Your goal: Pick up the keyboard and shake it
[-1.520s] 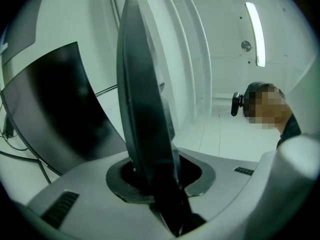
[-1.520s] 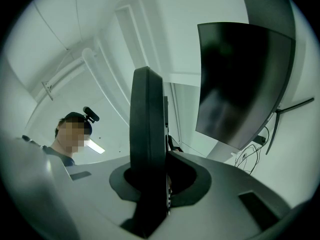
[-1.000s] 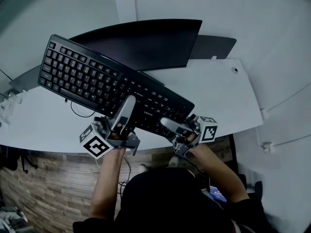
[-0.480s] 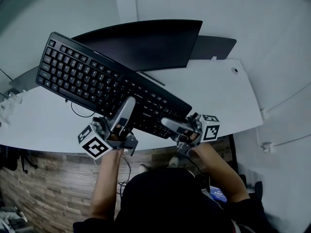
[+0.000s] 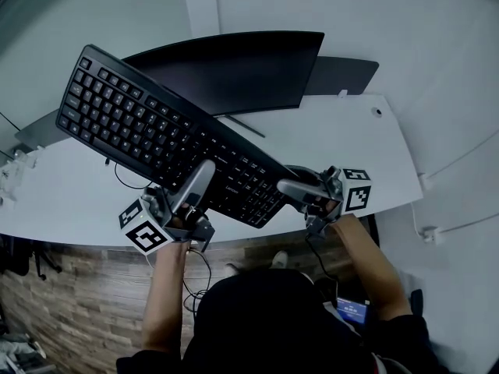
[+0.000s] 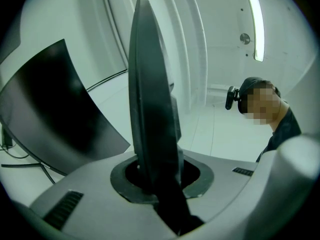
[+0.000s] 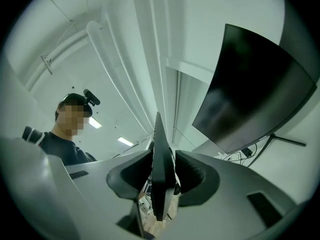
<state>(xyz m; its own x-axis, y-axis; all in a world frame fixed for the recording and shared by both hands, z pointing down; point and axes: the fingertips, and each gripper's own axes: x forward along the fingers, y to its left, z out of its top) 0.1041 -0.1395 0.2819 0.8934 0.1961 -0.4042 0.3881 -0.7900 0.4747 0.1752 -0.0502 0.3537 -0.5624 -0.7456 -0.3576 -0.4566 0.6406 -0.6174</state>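
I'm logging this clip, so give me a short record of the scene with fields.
keyboard: black, lifted off the white desk, tilted
left gripper: jaws shut on the keyboard's near edge
right gripper: jaws have just been opening, keyboard's right end between them
behind: dark monitor at the desk's back

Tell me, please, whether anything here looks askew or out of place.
The keyboard is off the white desk, slanted in the air near the monitor. The left gripper is clamped on its near edge; the right gripper, whose jaws have just been opening, only straddles its right end.
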